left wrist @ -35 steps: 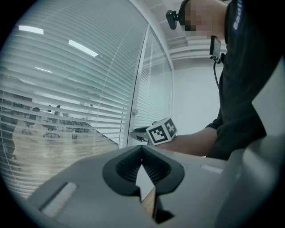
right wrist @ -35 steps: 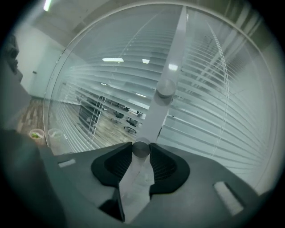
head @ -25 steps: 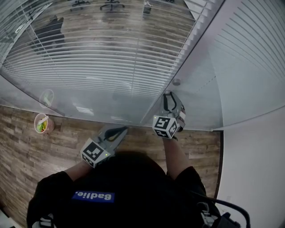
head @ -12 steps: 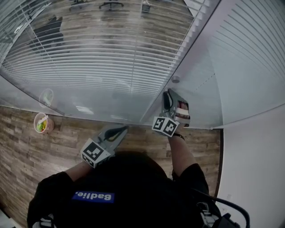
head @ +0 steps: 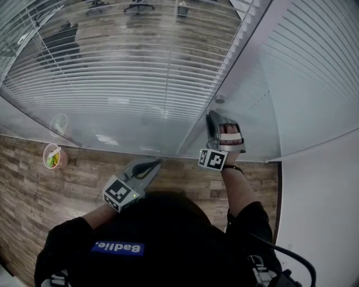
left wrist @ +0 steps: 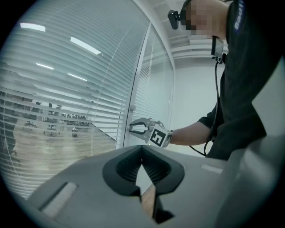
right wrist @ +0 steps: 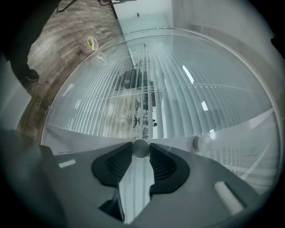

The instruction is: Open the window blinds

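White horizontal blinds hang behind a glass wall, their slats tilted enough that an office shows through. My right gripper is held level against the white frame post, shut on a small round metal knob pinched between its jaw tips. A second knob sits free just beside it on the same post. In the left gripper view the right gripper is seen below that free knob. My left gripper hangs lower, away from the glass, with its jaw tips together and nothing between them.
A paper cup with something green in it stands on the wood floor by the glass at left. A plain white wall closes the right side. Office chairs stand beyond the glass.
My right gripper has rolled about its own axis while staying on the knob; its marker cube turned and the hand now lies on top. The left gripper has kept still.
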A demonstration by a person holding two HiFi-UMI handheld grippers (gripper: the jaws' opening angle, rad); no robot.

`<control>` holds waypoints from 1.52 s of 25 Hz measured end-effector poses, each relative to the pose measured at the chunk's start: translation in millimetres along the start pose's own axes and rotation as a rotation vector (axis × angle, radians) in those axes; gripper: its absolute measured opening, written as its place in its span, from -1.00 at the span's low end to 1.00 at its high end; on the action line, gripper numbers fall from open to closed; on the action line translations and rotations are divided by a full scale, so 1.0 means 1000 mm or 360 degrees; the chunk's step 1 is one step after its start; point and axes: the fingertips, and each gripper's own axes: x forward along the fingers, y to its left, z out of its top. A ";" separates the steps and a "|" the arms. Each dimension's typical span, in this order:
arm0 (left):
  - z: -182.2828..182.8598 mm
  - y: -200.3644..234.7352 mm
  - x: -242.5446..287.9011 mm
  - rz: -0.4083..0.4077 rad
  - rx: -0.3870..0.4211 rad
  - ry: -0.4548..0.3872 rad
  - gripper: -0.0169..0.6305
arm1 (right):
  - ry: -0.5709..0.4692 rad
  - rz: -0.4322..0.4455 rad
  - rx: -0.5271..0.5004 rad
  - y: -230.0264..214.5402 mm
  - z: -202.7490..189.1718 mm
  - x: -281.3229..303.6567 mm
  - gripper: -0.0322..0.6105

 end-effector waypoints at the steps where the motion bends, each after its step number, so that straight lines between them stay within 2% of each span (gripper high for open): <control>1: 0.000 0.000 0.000 0.0000 -0.0002 -0.0001 -0.95 | -0.0004 0.0006 0.0033 0.000 0.000 0.000 -0.50; 3: 0.000 -0.001 0.000 -0.0001 0.0001 0.0000 -0.95 | -0.0009 0.0040 0.0223 -0.001 0.001 0.000 -0.49; 5: 0.000 -0.002 0.001 -0.0002 0.0006 0.0002 -0.95 | -0.0013 0.0106 0.0550 -0.003 0.003 0.000 -0.34; 6: 0.000 -0.002 0.001 -0.0001 0.0007 0.0002 -0.95 | -0.0014 0.0139 0.0738 -0.003 0.003 -0.001 -0.22; 8: 0.000 -0.003 0.001 -0.0001 0.0002 0.0004 -0.95 | -0.0012 0.0191 0.1145 -0.004 0.002 -0.003 -0.11; 13: -0.002 -0.005 0.003 -0.0017 -0.0009 0.0014 -0.95 | -0.0047 0.0323 0.2305 0.000 -0.013 -0.005 -0.12; 15: -0.002 -0.006 0.004 -0.0028 -0.0009 0.0017 -0.95 | -0.0071 0.0334 0.2605 0.003 -0.019 -0.007 -0.13; 16: -0.002 -0.007 0.004 -0.0032 -0.0007 0.0019 -0.95 | -0.0082 0.0323 0.2688 0.004 -0.021 -0.008 -0.16; 18: -0.002 -0.007 0.004 -0.0038 -0.0004 0.0022 -0.95 | -0.0097 0.0297 0.2755 0.003 -0.021 -0.009 -0.24; 23: -0.002 -0.007 0.004 -0.0050 -0.0013 0.0022 -0.95 | -0.0124 0.0271 0.2832 -0.004 -0.012 -0.008 -0.31; 31: -0.003 -0.002 -0.001 -0.0039 -0.0012 0.0017 -0.95 | -0.0029 0.0192 0.2954 -0.009 -0.019 0.000 -0.35; 38: -0.004 0.000 -0.005 -0.0034 -0.0024 0.0012 -0.95 | -0.0032 0.0189 0.3009 -0.012 -0.020 0.003 -0.45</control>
